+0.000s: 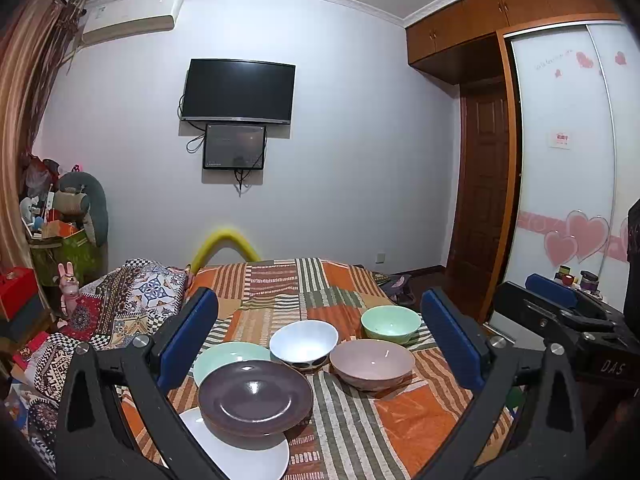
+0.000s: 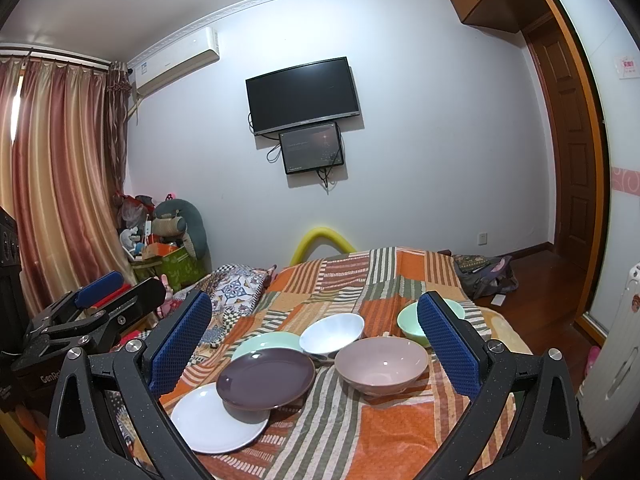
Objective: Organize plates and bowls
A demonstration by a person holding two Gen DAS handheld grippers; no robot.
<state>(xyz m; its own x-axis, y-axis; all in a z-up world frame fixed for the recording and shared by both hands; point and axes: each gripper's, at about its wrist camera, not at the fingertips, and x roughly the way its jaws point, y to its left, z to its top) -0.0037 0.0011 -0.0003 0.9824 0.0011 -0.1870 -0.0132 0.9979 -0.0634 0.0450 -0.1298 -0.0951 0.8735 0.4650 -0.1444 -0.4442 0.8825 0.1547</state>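
On the striped orange bedspread (image 1: 420, 412) lie three plates: a purple plate (image 1: 255, 397) (image 2: 266, 378) resting partly on a white plate (image 1: 248, 454) (image 2: 218, 420) and a pale green plate (image 1: 228, 356) (image 2: 266, 342). Behind them stand a white bowl (image 1: 304, 342) (image 2: 332, 332), a pink bowl (image 1: 372, 362) (image 2: 382, 364) and a green bowl (image 1: 391, 322) (image 2: 408, 320). My left gripper (image 1: 320, 340) is open and empty, held above the dishes. My right gripper (image 2: 314, 344) is open and empty too.
A patterned quilt (image 1: 132, 300) lies bunched at the bed's left. The bed's right edge drops to a wooden floor (image 2: 532, 280) with a bag (image 2: 486, 274). A white radiator (image 2: 616, 352) stands at right. Clutter (image 2: 168, 240) fills the far left corner.
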